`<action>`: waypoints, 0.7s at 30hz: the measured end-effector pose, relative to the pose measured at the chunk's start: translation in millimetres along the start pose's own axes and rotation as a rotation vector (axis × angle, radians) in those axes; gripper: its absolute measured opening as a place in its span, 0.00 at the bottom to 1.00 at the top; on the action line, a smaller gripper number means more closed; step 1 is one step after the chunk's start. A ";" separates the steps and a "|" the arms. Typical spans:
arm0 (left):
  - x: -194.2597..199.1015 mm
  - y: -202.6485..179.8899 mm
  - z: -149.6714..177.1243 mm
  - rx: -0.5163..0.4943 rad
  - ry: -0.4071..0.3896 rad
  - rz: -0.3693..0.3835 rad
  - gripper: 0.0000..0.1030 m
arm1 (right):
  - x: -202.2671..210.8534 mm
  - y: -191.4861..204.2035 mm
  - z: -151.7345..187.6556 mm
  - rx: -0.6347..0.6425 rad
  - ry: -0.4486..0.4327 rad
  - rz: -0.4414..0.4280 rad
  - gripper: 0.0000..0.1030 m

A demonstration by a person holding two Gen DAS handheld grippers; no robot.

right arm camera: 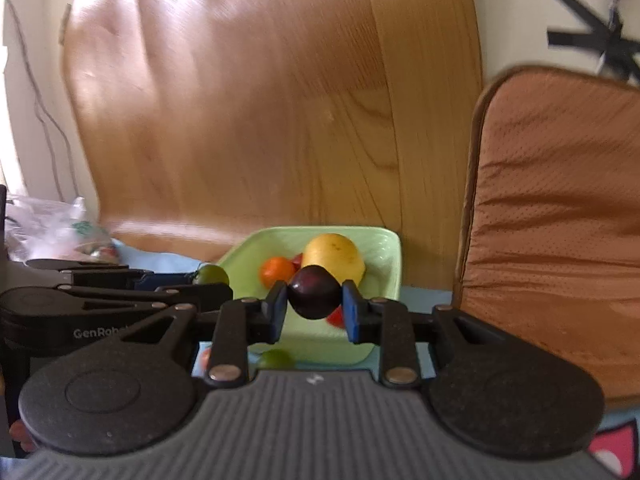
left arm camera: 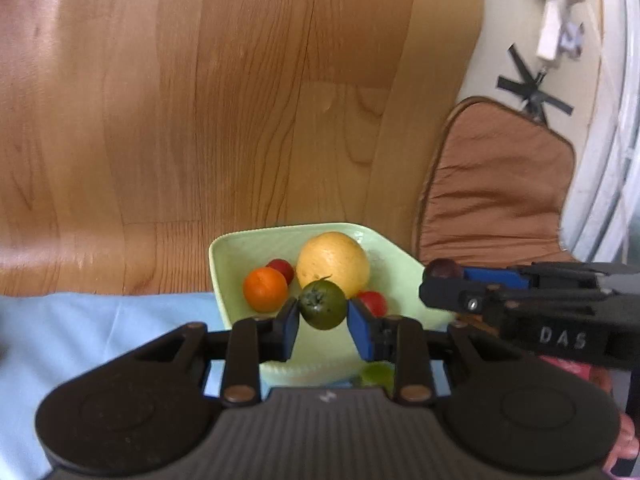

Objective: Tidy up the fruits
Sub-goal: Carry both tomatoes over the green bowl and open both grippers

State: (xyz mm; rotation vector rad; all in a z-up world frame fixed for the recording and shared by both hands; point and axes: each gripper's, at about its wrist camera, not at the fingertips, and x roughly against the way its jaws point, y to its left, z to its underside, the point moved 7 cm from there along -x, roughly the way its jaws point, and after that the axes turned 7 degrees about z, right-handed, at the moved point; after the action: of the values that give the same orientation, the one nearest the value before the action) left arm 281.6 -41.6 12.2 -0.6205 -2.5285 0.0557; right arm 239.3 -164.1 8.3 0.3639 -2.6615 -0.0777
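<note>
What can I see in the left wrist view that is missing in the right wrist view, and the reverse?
Only the left wrist view: the white power strip on the floor. Only the right wrist view: a plastic bag at the left. Both show the green dish with the yellow fruit and orange, the brown cushion, the green fruit and the dark plum.

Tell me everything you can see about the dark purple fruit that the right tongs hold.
The dark purple fruit is small, round and smooth, plum-like, with a glossy skin so dark it looks almost black, reddish where light falls on it. It looks whole and unbruised. The right tongs are shut on it, one blue pad pressing each side, so it hangs in the air in front of the green dish; nothing else visibly touches it. In the left wrist view it shows only as a dark top above the tongs.
</note>
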 end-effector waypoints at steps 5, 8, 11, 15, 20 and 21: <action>-25.9 7.0 0.3 -0.007 0.046 -0.028 0.27 | -19.7 3.7 5.7 0.038 0.022 -0.001 0.31; -35.9 12.5 3.3 -0.004 0.073 -0.045 0.32 | -28.5 4.9 7.1 0.061 0.021 -0.003 0.32; -36.5 12.7 3.9 -0.014 0.067 -0.060 0.43 | -32.8 2.0 6.4 0.057 0.024 0.002 0.32; -24.6 11.3 -2.4 -0.011 0.046 -0.063 0.46 | -23.4 -0.4 1.2 0.034 0.004 0.005 0.32; 28.3 12.5 -5.1 0.061 -0.026 -0.037 0.46 | 13.8 -1.3 -1.4 0.000 -0.032 -0.012 0.32; 43.2 12.4 -0.9 0.075 -0.042 -0.033 0.46 | 24.5 -1.6 2.6 -0.010 -0.034 -0.022 0.32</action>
State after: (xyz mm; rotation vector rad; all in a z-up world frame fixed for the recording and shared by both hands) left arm 254.7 -11.6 32.0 -0.5538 -2.5638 0.1524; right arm 217.5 -172.1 16.3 0.3927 -2.6896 -0.1043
